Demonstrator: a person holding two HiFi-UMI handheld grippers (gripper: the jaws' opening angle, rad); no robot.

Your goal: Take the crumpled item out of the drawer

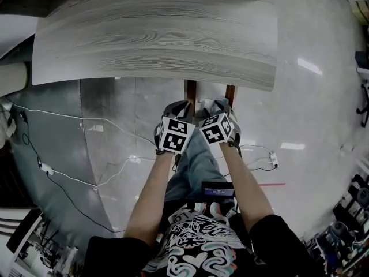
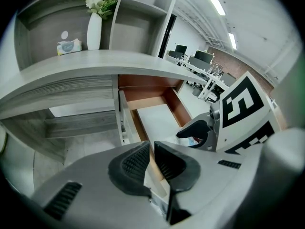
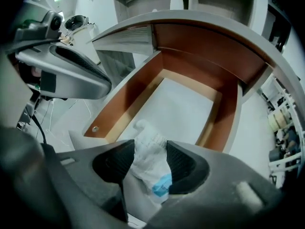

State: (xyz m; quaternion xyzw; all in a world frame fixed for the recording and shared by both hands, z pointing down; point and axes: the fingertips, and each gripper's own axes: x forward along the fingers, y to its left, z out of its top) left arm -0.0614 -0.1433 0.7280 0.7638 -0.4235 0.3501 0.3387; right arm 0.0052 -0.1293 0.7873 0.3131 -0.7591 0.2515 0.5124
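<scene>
Left gripper (image 2: 150, 148): its fingers are narrow, pinching the front edge of an open wooden drawer (image 2: 177, 109). The drawer juts out from under a grey wood-grain surface (image 2: 114, 61), and its white floor lies just beyond these fingers. Right gripper (image 3: 150, 147), close beside the left one: its fingers are spread wide and point down into the drawer. The crumpled item (image 3: 148, 163), white with a blue patch, sits between the right fingers, near the drawer's front.

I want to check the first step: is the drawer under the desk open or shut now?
Open. The drawer is pulled out from under the desk top; its white floor and brown walls show.
</scene>
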